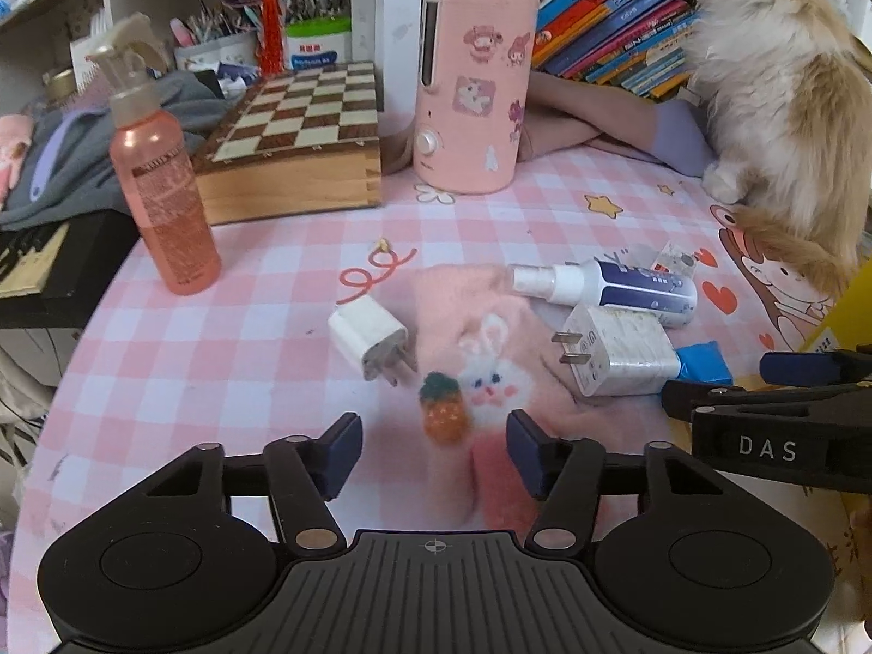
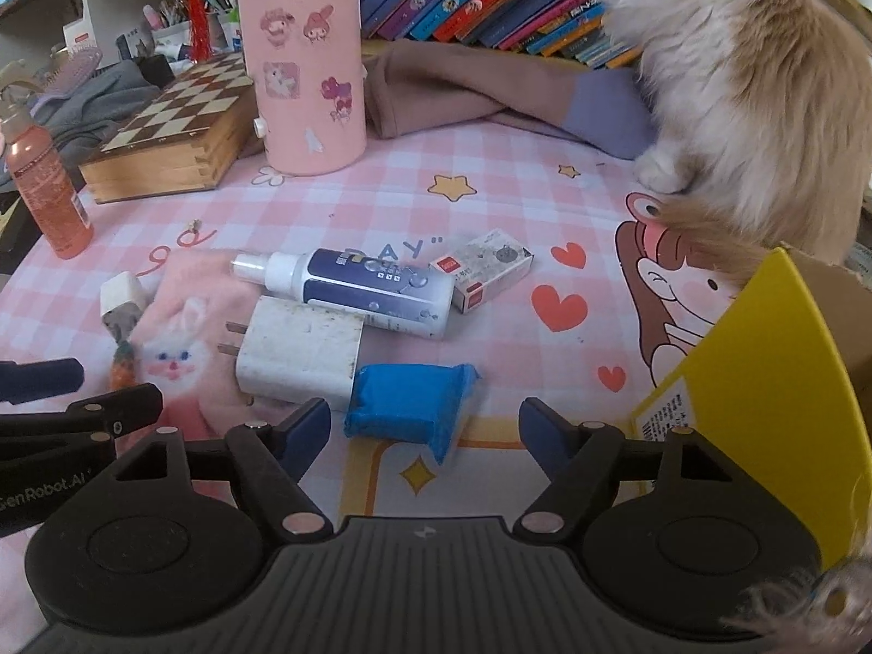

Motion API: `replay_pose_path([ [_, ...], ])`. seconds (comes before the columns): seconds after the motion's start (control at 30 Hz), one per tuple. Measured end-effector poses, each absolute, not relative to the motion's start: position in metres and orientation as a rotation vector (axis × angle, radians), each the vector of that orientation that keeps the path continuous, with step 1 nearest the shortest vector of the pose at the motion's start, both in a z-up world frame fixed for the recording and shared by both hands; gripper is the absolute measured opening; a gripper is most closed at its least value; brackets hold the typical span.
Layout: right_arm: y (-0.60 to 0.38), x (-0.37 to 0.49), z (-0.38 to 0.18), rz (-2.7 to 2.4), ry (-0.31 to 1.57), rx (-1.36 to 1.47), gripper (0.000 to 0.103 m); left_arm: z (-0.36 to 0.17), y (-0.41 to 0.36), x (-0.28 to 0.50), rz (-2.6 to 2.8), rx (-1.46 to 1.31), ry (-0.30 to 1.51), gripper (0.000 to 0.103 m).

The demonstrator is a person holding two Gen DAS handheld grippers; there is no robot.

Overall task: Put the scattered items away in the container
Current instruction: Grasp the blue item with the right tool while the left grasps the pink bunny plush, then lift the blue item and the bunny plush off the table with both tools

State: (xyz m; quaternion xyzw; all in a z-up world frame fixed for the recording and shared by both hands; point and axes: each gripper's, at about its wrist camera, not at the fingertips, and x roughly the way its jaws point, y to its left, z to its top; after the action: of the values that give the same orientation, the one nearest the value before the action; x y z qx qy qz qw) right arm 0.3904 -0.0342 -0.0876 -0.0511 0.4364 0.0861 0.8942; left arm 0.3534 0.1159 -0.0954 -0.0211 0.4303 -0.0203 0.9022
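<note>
The left gripper (image 1: 434,455) is showing a matte black body with a ribbed grey plate in the middle, and a small crosshair mark is sitting at the top edge of this plate. Two round black housings are flanking the plate. Black linkage bars are joining at silver pivot pins, and the fingers (image 1: 342,449) are wearing dark navy pads.

The right gripper (image 2: 424,438) is looking the same: black body, ribbed plate with a small pale logo, round housings, silver pins and navy pads (image 2: 305,433). In the left wrist view, white letters "DAS" are standing on its black side. In the right wrist view, pale lettering "GenRobot.AI" is appearing on the other gripper's side.
</note>
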Motion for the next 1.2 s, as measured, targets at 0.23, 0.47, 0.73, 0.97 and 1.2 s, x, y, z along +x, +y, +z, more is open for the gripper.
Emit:
replay_pose_path([
  [0.23, -0.039, 0.401, -0.098, 0.189, 0.949, -0.065, 0.067, -0.099, 0.114, 0.361, -0.061, -0.068, 0.916, 0.028],
  [0.47, -0.04, 0.401, -0.097, 0.205, 0.938, -0.066, 0.047, -0.098, 0.112, 0.361, -0.088, -0.073, 0.917, 0.012],
  [0.73, -0.046, 0.389, -0.086, 0.223, 0.92, -0.042, 0.045, -0.078, 0.113, 0.348, -0.113, -0.1, 0.879, 0.011],
  [0.97, -0.049, 0.368, -0.066, 0.25, 0.875, -0.037, 0.045, -0.056, 0.111, 0.325, -0.131, -0.134, 0.832, 0.01],
  [1.2, -0.048, 0.343, -0.048, 0.285, 0.847, -0.049, 0.045, -0.036, 0.112, 0.298, -0.119, -0.154, 0.779, 0.01],
])
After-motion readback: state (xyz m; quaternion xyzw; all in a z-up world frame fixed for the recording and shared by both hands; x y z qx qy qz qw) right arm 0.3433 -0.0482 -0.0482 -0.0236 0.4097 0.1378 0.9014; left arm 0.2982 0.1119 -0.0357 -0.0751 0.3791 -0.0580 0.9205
